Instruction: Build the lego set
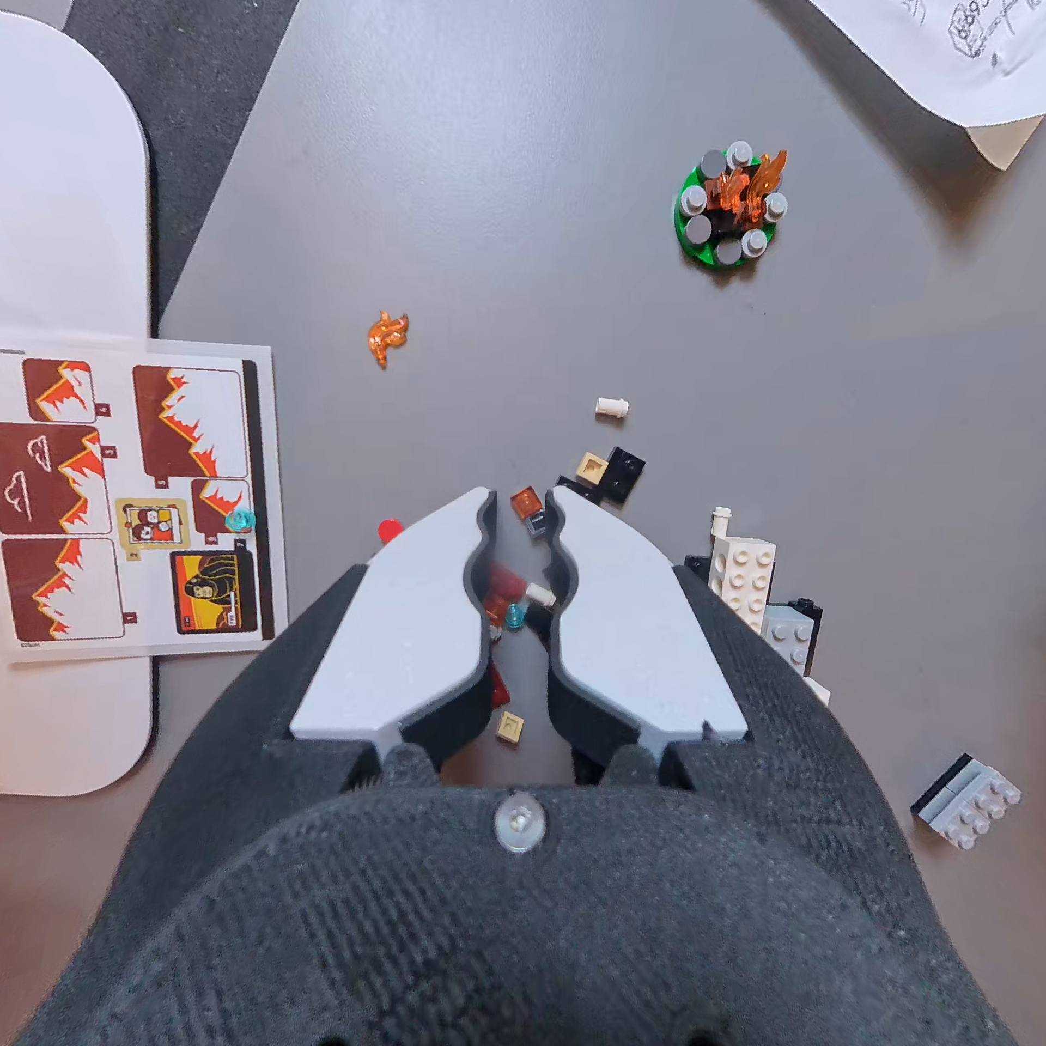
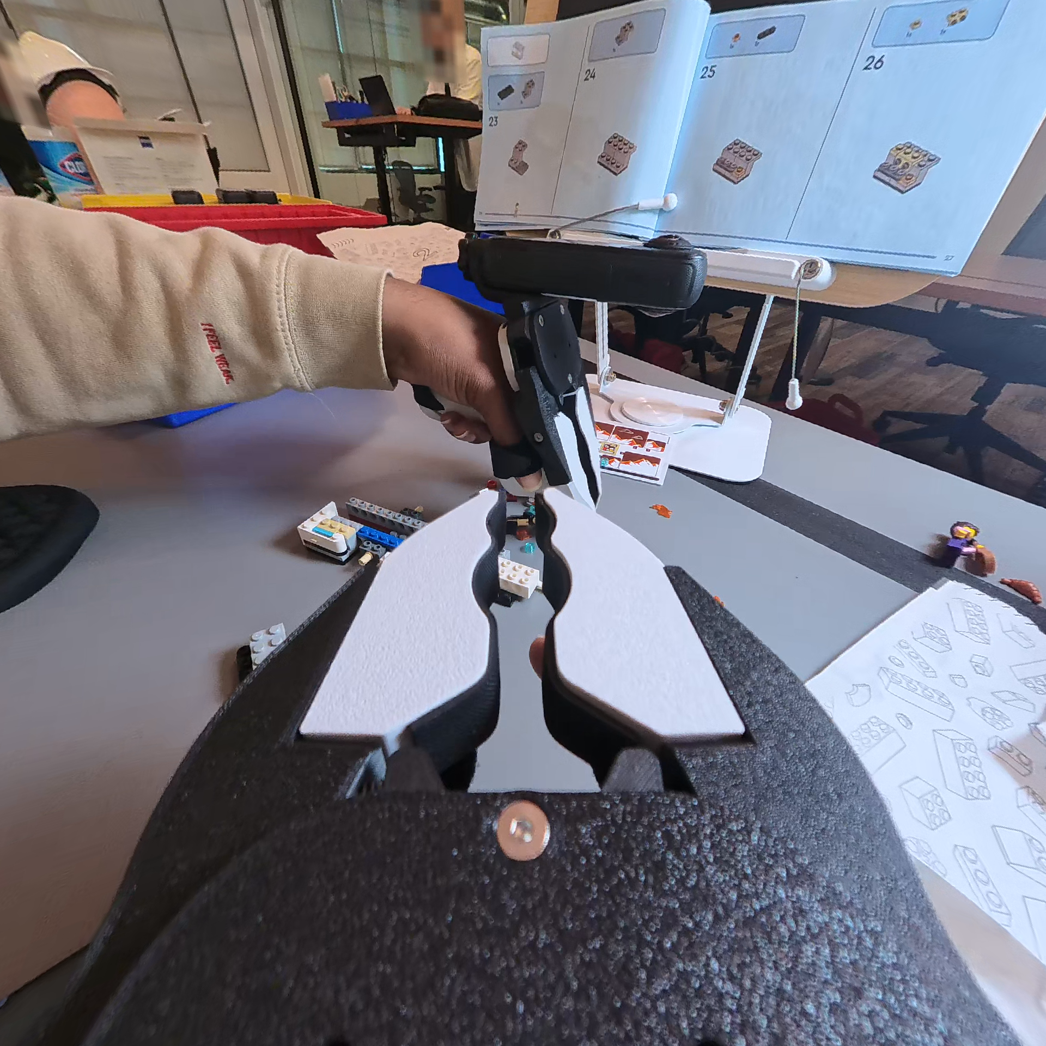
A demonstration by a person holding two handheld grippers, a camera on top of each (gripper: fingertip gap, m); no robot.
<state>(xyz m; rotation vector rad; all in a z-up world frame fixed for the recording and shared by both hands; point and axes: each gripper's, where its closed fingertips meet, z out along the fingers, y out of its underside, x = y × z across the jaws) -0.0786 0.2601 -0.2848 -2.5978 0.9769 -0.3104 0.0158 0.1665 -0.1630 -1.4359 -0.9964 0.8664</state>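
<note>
Campfire build (image 1: 730, 206): green round base, grey studs, orange flames.

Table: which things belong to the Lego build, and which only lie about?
For the build: loose bricks, campfire, flame piece, sticker sheet, manual, left tool.

Lying about: red bin, wipes tub, printed paper.

body: black textured gripper (image 1: 521, 498) | pale wavy-edged jaws | silver screw | cream ribbed-cuff sleeve (image 2: 170, 317)
</note>
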